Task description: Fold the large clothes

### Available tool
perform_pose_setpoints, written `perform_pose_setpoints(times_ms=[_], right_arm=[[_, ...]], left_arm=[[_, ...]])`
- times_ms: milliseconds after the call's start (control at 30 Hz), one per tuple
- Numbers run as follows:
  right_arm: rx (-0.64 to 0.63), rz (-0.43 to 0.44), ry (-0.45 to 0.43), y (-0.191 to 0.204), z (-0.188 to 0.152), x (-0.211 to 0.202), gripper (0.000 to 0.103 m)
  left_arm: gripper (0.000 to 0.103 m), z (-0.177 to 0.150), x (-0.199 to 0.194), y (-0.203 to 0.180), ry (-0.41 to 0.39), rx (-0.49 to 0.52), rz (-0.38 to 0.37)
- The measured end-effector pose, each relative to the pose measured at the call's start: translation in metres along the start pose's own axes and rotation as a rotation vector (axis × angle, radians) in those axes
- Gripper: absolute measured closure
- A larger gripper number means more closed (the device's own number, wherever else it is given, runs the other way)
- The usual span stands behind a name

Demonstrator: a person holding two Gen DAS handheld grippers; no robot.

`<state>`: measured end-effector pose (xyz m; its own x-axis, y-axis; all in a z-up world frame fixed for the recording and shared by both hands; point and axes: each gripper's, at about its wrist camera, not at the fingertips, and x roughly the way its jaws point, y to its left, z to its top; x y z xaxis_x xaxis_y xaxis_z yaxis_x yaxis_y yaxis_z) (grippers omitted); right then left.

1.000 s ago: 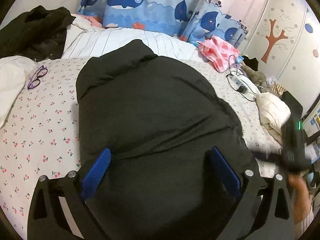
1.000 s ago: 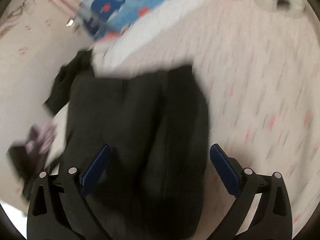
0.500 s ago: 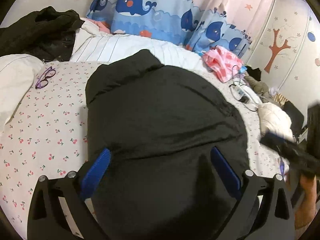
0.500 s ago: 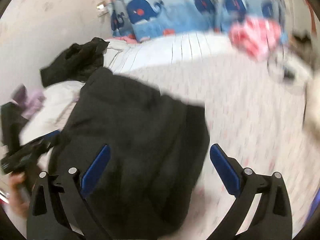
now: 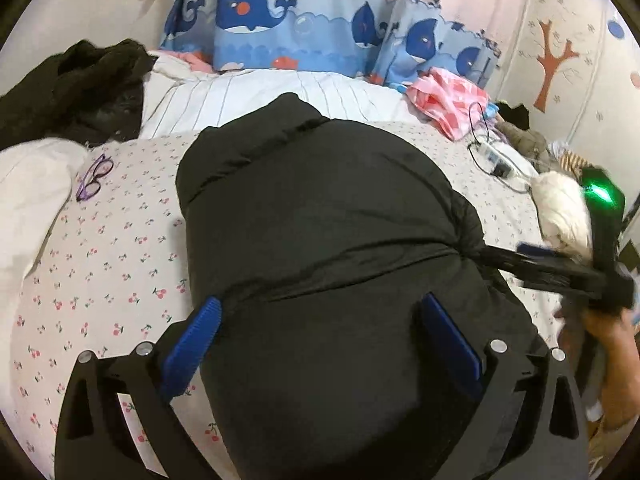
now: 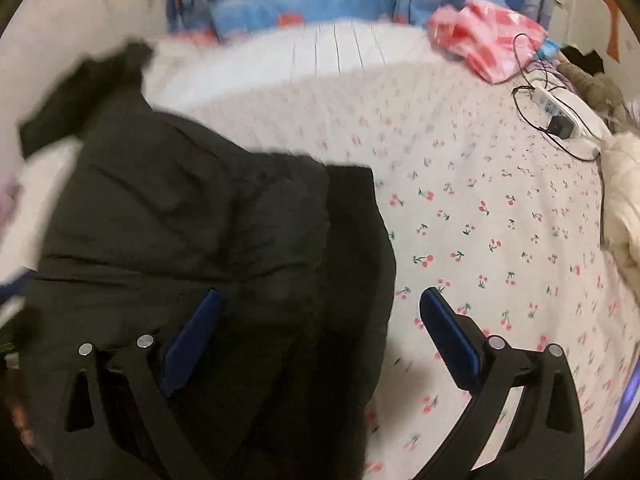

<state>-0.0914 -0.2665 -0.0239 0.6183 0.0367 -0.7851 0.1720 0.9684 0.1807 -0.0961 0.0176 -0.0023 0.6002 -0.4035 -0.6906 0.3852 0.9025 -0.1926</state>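
The jacket [image 5: 320, 240] lies mid-bed [image 5: 100, 260]; glasses [image 5: 94, 178] to its left, power strip [image 5: 496, 160] right, striped pillow [image 5: 260, 96] behind.

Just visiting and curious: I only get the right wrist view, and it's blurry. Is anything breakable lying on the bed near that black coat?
Observer: Yes, purple glasses lie on the sheet, left of the black coat and apart from it.
Operator: Is the other tool holding the coat?
Observer: No. The left gripper points over it, jaws wide open, gripping nothing.
Operator: Where is my tool, seen from there?
Observer: The right gripper has its tips at the coat's right edge, by a crease.
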Motion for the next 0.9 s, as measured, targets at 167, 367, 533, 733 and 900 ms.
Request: perform_pose_setpoints(times_ms=[167, 367, 533, 733, 900], right_arm=[[0.171, 0.168, 0.166, -0.023, -0.033, 0.043, 0.007], [0.199, 0.182, 0.169, -0.035, -0.024, 0.044, 0.007], [0.24, 0.21, 0.152, -0.036, -0.027, 0.033, 0.007], [0.266, 0.237, 0.158, -0.049, -0.039, 0.036, 0.007], [0.268, 0.246, 0.161, -0.047, -0.036, 0.038, 0.007]], left_arm=[[0.007, -0.001, -0.009, 0.003, -0.02, -0.005, 0.009], [0.007, -0.005, -0.015, -0.002, -0.047, 0.07, 0.09], [0.007, -0.005, -0.017, -0.005, -0.059, 0.097, 0.104], [0.007, -0.006, -0.018, -0.007, -0.062, 0.108, 0.113], [0.007, -0.005, -0.017, -0.01, -0.063, 0.126, 0.124]])
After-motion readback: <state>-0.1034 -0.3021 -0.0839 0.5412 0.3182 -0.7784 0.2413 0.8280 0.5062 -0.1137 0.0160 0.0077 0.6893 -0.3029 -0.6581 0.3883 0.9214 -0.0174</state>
